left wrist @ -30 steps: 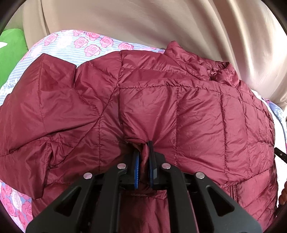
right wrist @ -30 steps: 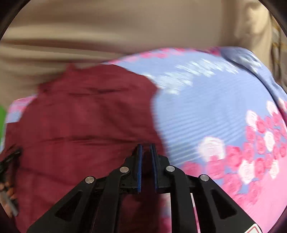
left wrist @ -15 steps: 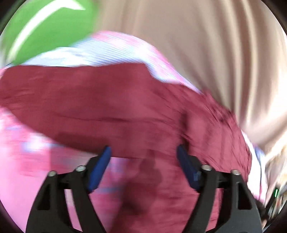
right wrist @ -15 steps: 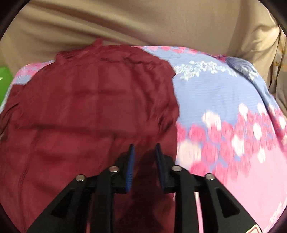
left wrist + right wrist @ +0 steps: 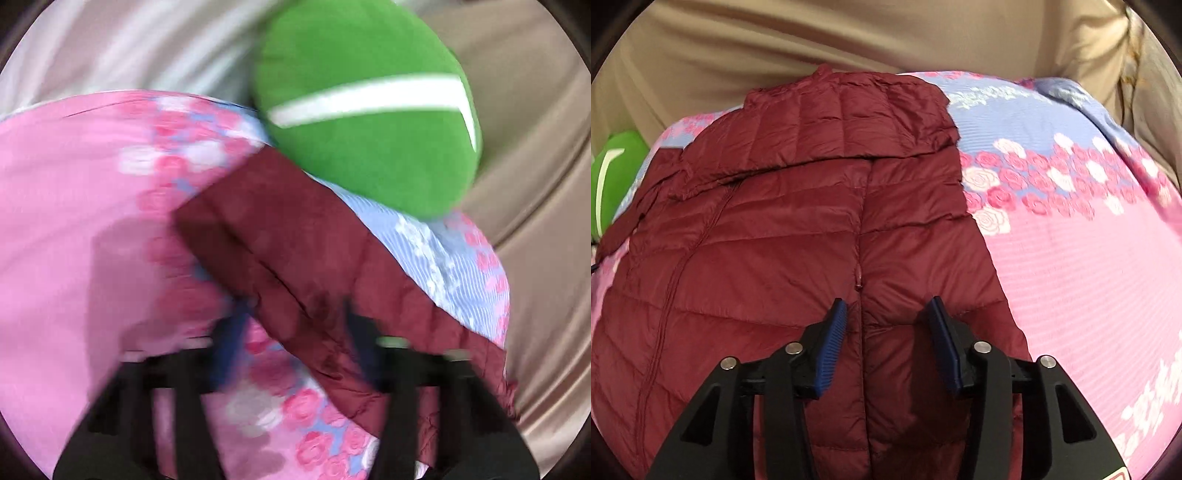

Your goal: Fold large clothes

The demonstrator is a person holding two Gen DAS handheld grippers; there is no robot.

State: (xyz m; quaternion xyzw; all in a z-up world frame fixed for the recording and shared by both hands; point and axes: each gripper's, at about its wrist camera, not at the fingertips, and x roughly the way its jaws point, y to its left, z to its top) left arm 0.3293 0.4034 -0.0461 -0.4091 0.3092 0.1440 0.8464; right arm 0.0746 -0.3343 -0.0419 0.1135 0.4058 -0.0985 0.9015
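A maroon quilted puffer jacket (image 5: pixel 775 240) lies flat on a floral bedsheet (image 5: pixel 1071 240), with its top part folded down over the body. My right gripper (image 5: pixel 888 317) hovers over the jacket's lower middle by the zip seam. Its jaws are opening and nothing is pinched between them. In the blurred left wrist view a maroon sleeve (image 5: pixel 280 229) runs diagonally across the sheet (image 5: pixel 74 203). My left gripper (image 5: pixel 291 325) straddles the sleeve's lower part. Its jaws are closing, and the pads still stand apart from the fabric.
A round green cushion with a white stripe (image 5: pixel 362 110) rests at the bed's edge just beyond the sleeve end, and shows at the far left (image 5: pixel 609 177) in the right wrist view. Beige draped fabric (image 5: pixel 849 37) backs the bed.
My left gripper let go of the jacket fold, swung sideways to the sleeve by the green cushion and rolled. My right gripper opened and drew back over the jacket's body.
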